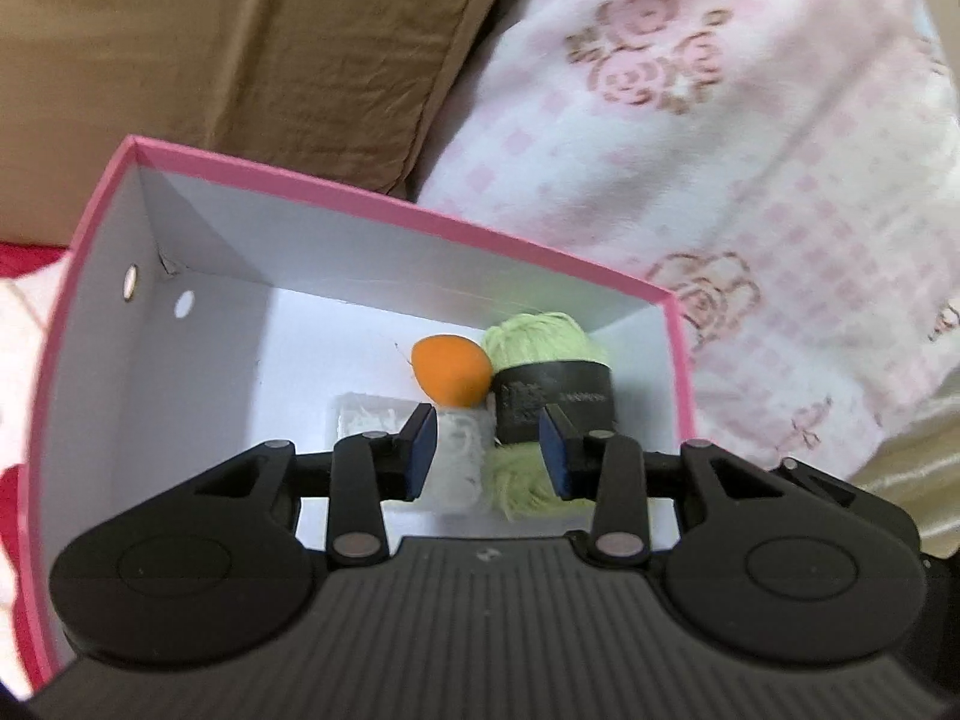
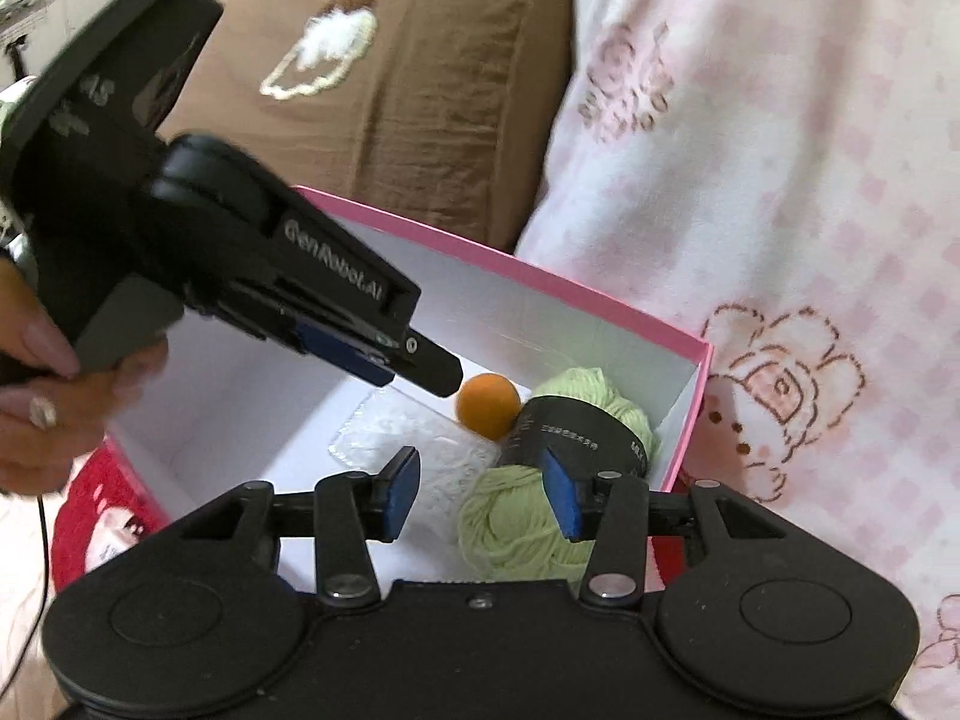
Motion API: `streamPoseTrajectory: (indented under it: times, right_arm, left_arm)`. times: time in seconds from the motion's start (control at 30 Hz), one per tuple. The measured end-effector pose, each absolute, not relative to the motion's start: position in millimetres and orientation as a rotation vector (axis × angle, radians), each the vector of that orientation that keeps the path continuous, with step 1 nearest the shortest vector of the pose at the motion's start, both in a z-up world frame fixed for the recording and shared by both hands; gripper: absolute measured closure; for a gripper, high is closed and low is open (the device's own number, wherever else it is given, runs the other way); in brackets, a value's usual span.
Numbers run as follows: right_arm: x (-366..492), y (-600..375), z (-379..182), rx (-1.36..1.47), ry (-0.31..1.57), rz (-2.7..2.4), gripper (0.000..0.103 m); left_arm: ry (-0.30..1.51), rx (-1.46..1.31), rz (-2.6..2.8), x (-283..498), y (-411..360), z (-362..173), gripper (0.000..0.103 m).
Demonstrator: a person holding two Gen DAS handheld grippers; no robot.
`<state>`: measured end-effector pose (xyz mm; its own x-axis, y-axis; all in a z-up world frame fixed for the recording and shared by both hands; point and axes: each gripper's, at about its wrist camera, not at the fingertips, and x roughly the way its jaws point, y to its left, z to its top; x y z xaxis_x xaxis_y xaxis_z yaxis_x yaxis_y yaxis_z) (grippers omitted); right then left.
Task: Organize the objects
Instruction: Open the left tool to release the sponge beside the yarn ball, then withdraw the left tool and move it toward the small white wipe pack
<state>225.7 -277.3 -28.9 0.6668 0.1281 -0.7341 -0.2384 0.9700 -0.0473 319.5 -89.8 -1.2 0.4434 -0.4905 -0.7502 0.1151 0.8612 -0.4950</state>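
Box [image 1: 384, 204] rests on pink floral blanket [image 1: 750, 138].

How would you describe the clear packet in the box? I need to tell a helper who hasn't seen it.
Find the pink box with white walls, beside the pink floral blanket. On its floor, at the far end, lie a green yarn skein, an orange ball and the clear packet. The packet is the only flat, see-through item, with white stuff inside, left of the yarn.
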Motion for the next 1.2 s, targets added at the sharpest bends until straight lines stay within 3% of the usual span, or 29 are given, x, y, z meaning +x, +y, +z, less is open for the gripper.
streamPoseTrajectory:
  times: [0.33, 0.4, 0.47, 0.9, 1.07, 1.2]
  right_arm:
    - [191, -260, 10, -0.077, 0.809, 0.226, 0.031]
    - [184, -256, 18, -0.084, 0.804, 0.231, 0.024]
    - [172, -251, 25, -0.113, 0.795, 0.24, 0.012]
    - [124, -212, 55, -0.173, 0.79, 0.256, 0.011]
    - [106, -203, 67, -0.145, 0.816, 0.256, 0.011]
    - [96, -199, 69, -0.143, 0.833, 0.239, 0.011]
  left_arm:
    - [1.02, -0.269, -0.414, 257, -78, 60, 0.068]
    - [1.019, -0.262, -0.428, 248, -75, 69, 0.065]
    - [1.018, -0.262, -0.434, 237, -69, 78, 0.061]
    - [0.986, -0.244, -0.457, 156, -39, 128, 0.043]
    - [0.975, -0.201, -0.471, 137, -37, 134, 0.034]
    - [0.976, -0.156, -0.462, 117, -40, 126, 0.032]
